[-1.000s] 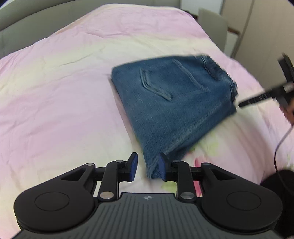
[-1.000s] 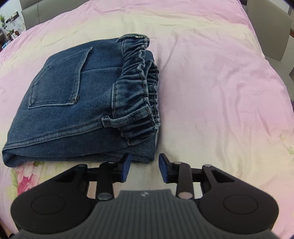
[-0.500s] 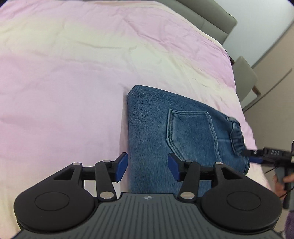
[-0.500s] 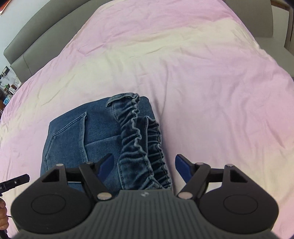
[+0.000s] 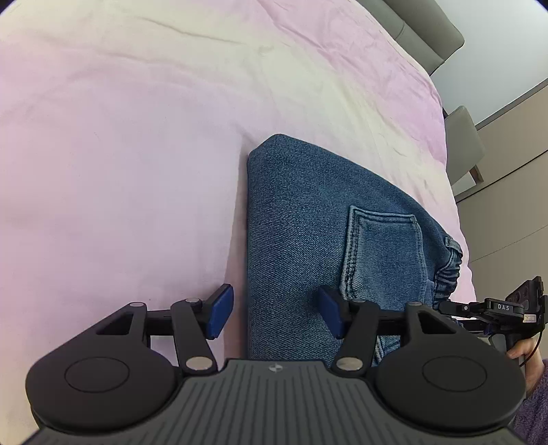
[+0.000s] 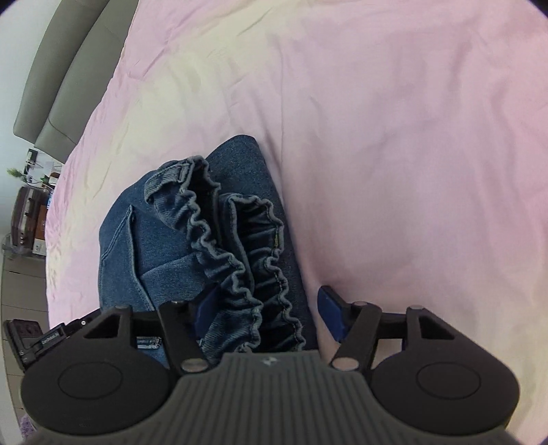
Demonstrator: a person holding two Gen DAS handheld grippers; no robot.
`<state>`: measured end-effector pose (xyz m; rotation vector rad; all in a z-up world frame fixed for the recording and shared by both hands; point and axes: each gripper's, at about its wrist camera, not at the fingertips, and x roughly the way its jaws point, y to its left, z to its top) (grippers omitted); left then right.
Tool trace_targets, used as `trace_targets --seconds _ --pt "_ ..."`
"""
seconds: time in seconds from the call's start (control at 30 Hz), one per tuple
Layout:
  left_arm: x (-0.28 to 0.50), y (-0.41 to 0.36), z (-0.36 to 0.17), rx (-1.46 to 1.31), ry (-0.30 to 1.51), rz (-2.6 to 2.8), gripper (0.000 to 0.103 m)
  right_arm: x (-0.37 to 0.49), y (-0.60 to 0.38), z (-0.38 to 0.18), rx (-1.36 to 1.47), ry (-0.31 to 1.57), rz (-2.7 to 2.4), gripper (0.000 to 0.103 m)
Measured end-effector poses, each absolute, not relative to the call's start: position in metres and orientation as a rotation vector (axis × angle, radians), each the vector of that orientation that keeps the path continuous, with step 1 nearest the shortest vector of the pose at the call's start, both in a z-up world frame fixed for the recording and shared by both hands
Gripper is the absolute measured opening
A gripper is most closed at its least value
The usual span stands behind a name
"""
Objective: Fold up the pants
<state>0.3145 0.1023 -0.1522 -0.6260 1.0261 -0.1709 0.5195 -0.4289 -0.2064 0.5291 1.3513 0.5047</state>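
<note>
The blue denim pants [image 5: 308,219] lie folded into a compact bundle on the pink bed cover, back pocket facing up. My left gripper [image 5: 275,313] is open, its jaws astride the folded edge of the bundle at the near end. In the right wrist view the pants [image 6: 161,246] show their gathered elastic waistband [image 6: 239,253]. My right gripper [image 6: 269,315] is open, its jaws on either side of the waistband end. The right gripper also shows at the right edge of the left wrist view [image 5: 493,308].
The pink and cream bed cover [image 5: 137,137] spreads wide around the pants. A grey headboard [image 5: 424,30] is at the far end, a grey chair [image 5: 462,143] beside the bed. A shelf with clutter [image 6: 27,212] stands left of the bed.
Both grippers have opened wider and moved down close over the folded pants, the left over the folded edge, the right over the waistband. The pants have stayed folded.
</note>
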Motion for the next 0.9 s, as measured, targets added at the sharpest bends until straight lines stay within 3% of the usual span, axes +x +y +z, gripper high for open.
trace_targets --seconds 0.3,0.37,0.7,0.9 --pt "0.324 0.1 -0.167 -0.672 1.056 -0.179 0.066 0.52 -0.428 -0.228 0.61 1.327 0.575 0.059" --pt "0.323 0.1 -0.168 -0.688 1.053 -0.178 0.06 0.517 -0.421 -0.224 0.546 1.308 0.584 0.059" --pt "0.312 0.087 -0.147 -0.65 1.022 -0.119 0.037 0.491 -0.406 -0.183 0.445 1.219 0.549 0.041" --pt "0.293 0.087 -0.121 -0.642 0.984 -0.109 0.026 0.461 -0.403 -0.139 0.411 1.18 0.529 0.037"
